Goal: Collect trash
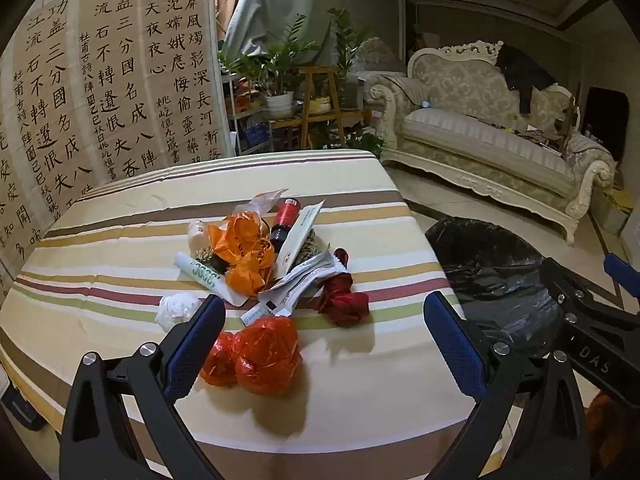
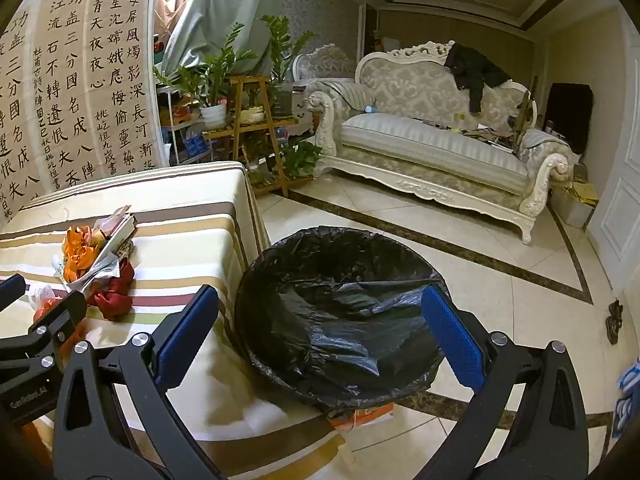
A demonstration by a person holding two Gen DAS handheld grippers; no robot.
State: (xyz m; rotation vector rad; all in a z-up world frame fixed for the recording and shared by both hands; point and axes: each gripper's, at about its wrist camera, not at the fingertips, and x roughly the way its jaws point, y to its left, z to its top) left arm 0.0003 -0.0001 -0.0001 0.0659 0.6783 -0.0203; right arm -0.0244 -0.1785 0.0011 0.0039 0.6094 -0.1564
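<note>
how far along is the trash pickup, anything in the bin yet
Nothing looks done: the black-lined bin shows only its liner. Nothing is in hand; the left claw is open above the red-orange bag, and the right claw is open above the bin. The whole pile remains on the striped tablecloth.

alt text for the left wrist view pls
The open left tool hovers over a striped tablecloth, with a crumpled red-orange plastic bag lying between its blue pads. Behind it lies a pile of wrappers, papers and a small red bottle; a black-lined bin stands beside the table.
</note>
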